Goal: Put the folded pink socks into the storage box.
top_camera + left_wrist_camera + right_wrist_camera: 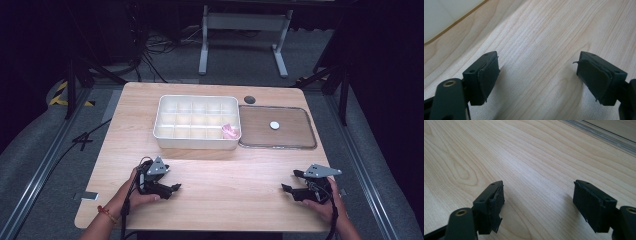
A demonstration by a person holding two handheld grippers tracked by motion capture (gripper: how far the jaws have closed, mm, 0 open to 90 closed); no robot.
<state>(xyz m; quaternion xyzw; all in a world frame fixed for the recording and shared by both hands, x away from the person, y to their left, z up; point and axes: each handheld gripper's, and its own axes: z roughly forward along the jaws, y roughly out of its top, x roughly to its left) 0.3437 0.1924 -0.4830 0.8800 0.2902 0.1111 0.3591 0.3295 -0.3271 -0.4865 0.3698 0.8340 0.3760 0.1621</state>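
Nearest the high view's camera, two forearms enter from the lower edge, each hand holding a tool low over the front of the wooden bench [210,172]. At left, the left tool [175,189] rests in the left hand [137,196]; its own view shows the black pads [489,75] standing wide apart over bare wood grain, nothing between them. A white divided organizer box [197,123] sits farther back, left of centre, its grid of compartments open upward so that small items can be dropped in from above. One pink item [230,131] lies in the near right corner compartment; its exact nature is too small to tell. Touching the box on the right lies a shallow clear tray [278,127] with a small white disc [274,125] near its middle, well apart from both tools. The disc is judged the next thing to be sorted. At right, the right tool [291,182] is held in the right hand [325,202], jaws spread wide and empty, judged ready for a reach toward the tray. A small dark hole [249,99] marks the bench behind the tray.
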